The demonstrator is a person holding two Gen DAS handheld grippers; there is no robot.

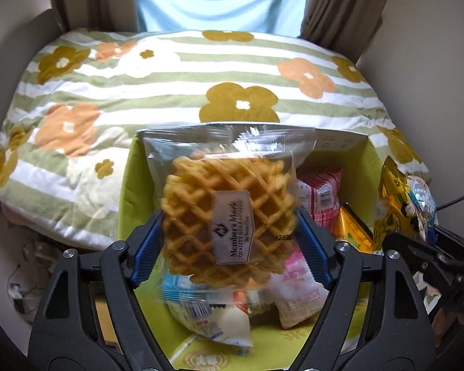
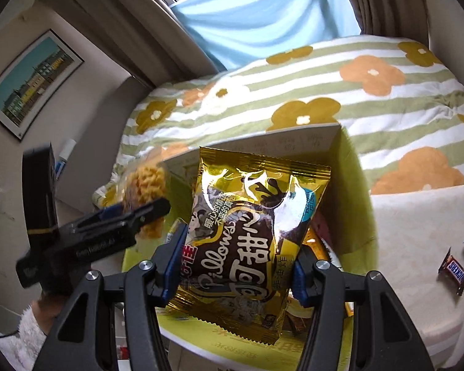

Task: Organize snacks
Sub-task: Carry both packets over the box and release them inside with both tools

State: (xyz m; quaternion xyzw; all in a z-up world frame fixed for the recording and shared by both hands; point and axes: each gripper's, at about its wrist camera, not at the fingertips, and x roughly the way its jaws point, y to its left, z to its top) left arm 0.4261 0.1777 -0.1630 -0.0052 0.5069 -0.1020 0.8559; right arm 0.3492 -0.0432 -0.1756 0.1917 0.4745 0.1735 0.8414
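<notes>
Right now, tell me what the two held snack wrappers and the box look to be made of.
Waffle wrapper: thin clear plastic film, glossy; the waffle shows through it.
Gold packet: shiny metallic-looking foil or foil-coated plastic, mirror glints and crinkles.
Box: probably printed cardboard, with matte green walls and a stiff straight rim.

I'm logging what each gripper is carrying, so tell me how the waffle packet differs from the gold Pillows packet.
The waffle packet has a clear wrapper showing the lattice waffle inside; the gold Pillows packet is opaque shiny foil. The waffle packet carries only a small label, while the Pillows packet is printed all over. The left gripper holds the waffle packet; the right gripper holds the Pillows packet. Both are clamped at their sides and held above the green box.
</notes>
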